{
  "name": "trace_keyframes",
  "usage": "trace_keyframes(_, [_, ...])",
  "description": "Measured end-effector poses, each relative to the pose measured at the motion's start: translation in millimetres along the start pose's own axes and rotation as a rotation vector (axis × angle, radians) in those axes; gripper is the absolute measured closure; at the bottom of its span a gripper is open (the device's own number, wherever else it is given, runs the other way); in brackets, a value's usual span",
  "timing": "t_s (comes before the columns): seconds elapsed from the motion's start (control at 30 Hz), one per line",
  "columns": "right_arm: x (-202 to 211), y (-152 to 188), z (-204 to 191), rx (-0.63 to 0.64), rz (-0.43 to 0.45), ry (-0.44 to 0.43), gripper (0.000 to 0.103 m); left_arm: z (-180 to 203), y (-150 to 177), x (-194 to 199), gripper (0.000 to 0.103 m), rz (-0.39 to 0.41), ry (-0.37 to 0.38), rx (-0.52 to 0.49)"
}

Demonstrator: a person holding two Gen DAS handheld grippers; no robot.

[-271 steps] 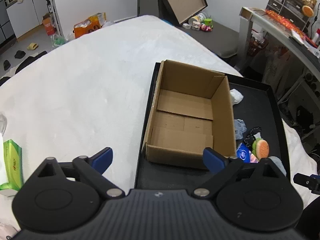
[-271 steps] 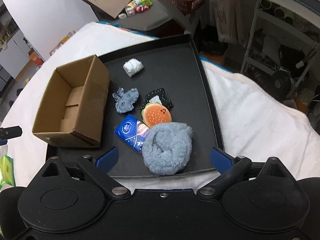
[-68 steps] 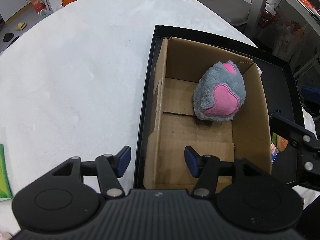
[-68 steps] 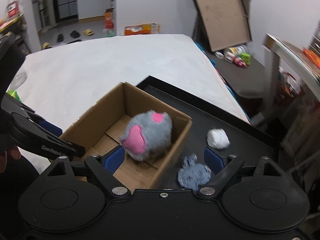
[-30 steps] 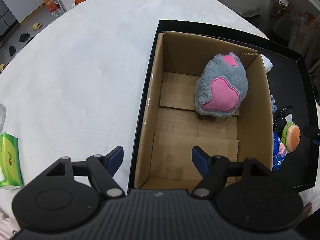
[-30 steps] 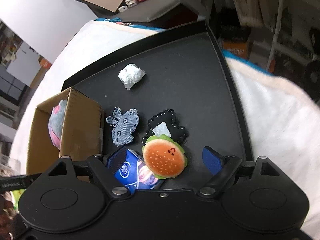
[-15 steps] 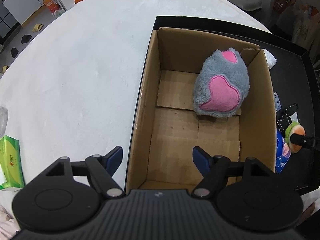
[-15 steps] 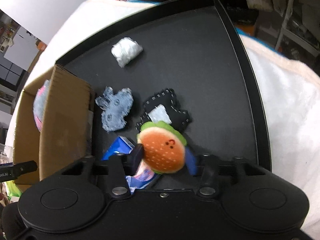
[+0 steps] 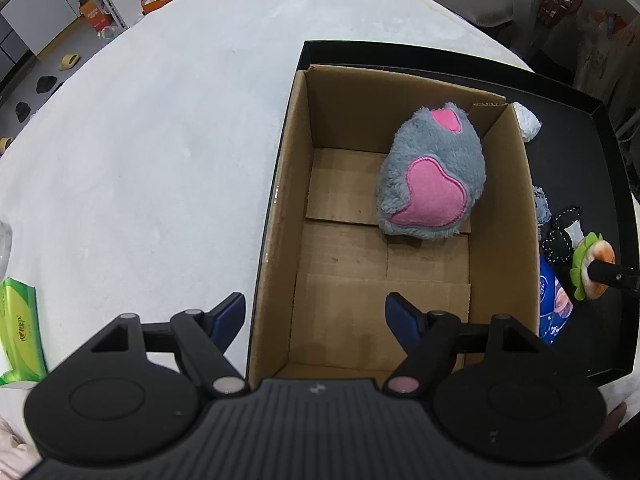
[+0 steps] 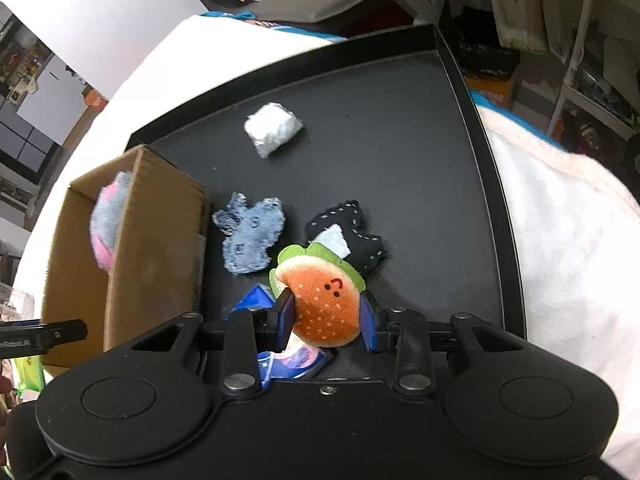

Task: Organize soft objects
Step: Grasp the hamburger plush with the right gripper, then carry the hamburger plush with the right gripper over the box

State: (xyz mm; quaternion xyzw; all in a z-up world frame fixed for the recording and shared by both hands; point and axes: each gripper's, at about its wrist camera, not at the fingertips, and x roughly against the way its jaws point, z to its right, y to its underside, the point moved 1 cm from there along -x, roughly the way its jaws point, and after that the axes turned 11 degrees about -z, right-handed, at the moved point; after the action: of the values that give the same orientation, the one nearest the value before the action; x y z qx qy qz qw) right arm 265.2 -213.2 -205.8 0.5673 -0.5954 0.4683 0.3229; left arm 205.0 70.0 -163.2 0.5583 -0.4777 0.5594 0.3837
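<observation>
Clamping the right gripper (image 10: 326,316), whose jaws have just been closing, on the burger plush (image 10: 326,304) above the black tray (image 10: 400,160), we lift clear before crossing to the cardboard box (image 9: 400,280), left gripper (image 9: 316,314) spread over its near wall.

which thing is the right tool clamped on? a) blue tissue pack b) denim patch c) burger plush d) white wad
c: the right tool has its blue pads pressed on both sides of the burger plush, while the other items lie loose on the black tray.
</observation>
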Motion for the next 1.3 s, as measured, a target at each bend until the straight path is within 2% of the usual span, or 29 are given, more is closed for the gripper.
trace_keyframes(0.43, [32.3,-5.6,-37.3,0.081,0.086,0.009,0.07,-12.7,3.8,6.7,0.028,0.03,0.038,0.012])
trace_keyframes(1.3, [58.7,-17.5,-117.5,0.268,0.214,0.044,0.07,-33.0,4.1,9.8,0.03,0.095,0.112,0.028])
